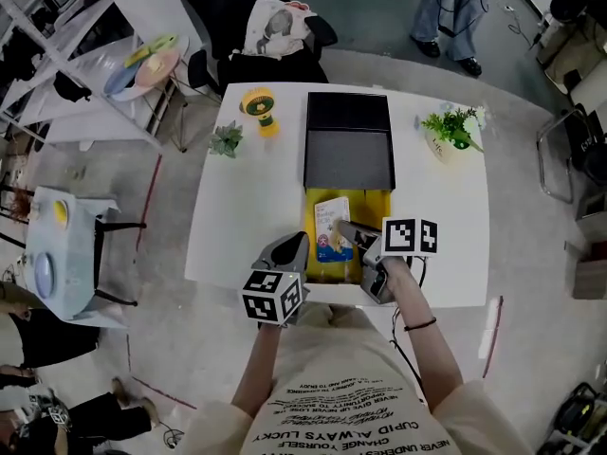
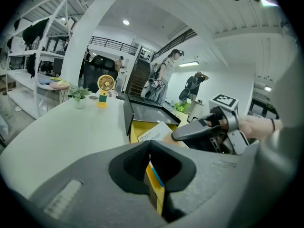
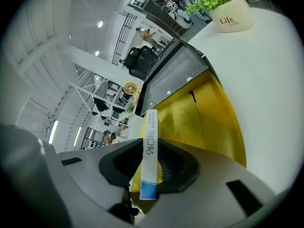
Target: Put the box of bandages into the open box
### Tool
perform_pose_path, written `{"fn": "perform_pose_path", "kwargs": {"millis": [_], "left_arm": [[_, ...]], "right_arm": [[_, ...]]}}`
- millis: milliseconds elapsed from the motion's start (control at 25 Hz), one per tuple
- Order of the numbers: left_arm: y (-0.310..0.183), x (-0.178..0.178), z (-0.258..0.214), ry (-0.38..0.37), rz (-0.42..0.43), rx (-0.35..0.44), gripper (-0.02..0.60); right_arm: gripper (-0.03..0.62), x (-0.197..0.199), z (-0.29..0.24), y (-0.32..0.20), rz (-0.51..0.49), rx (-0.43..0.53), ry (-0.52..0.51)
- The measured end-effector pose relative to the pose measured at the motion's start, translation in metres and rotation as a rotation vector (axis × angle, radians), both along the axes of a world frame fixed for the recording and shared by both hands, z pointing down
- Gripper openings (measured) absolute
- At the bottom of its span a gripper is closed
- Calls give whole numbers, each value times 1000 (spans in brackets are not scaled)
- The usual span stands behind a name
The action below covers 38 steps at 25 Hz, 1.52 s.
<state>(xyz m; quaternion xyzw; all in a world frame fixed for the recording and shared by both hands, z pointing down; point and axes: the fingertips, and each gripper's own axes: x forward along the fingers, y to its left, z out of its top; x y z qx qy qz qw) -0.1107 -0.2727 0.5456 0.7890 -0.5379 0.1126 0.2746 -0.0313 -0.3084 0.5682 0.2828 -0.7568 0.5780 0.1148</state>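
Note:
The open box point(image 1: 376, 207) lies on the white table with its yellow inside up and its black lid point(image 1: 348, 140) folded back. My right gripper point(image 1: 347, 231) is shut on the white and blue box of bandages point(image 1: 331, 227) and holds it on edge over the yellow inside. In the right gripper view the bandage box point(image 3: 151, 127) stands upright between the pads, above the yellow lining point(image 3: 209, 113). My left gripper point(image 1: 299, 246) sits at the box's near left side. Its jaws are closed on the thin yellow wall point(image 2: 156, 186).
A yellow fan point(image 1: 259, 107) and a small plant point(image 1: 227, 138) stand at the table's far left. A potted plant point(image 1: 450, 131) stands at the far right. A chair with a bag point(image 1: 280, 27) is behind the table, and a person point(image 1: 446, 8) stands beyond.

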Motion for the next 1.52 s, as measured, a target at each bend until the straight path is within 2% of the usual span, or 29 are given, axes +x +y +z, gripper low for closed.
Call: {"fn": "perform_pose_path", "kwargs": {"millis": [200,520,880,1160,1320,1520], "left_arm": [[-3,-1,0,4,15,-5,23],[-2,0,2,5,33,-11,23],[1,-4,3,1,36,-19,23],[2,-3,5,3,43,-22,22],[3,-3,5,5,48,-24,22],[-1,-2,1,4,68,-6,22]], "right_arm": [[92,3,7,1,-6,12,66],[167,3,16,0,-13,56,168],[222,4,26,-1,-31,131,324],[248,8,36,0,4,154,378],[250,11,34,-2,12,204,420],[246,17,16,-9,51,299,427]]}}
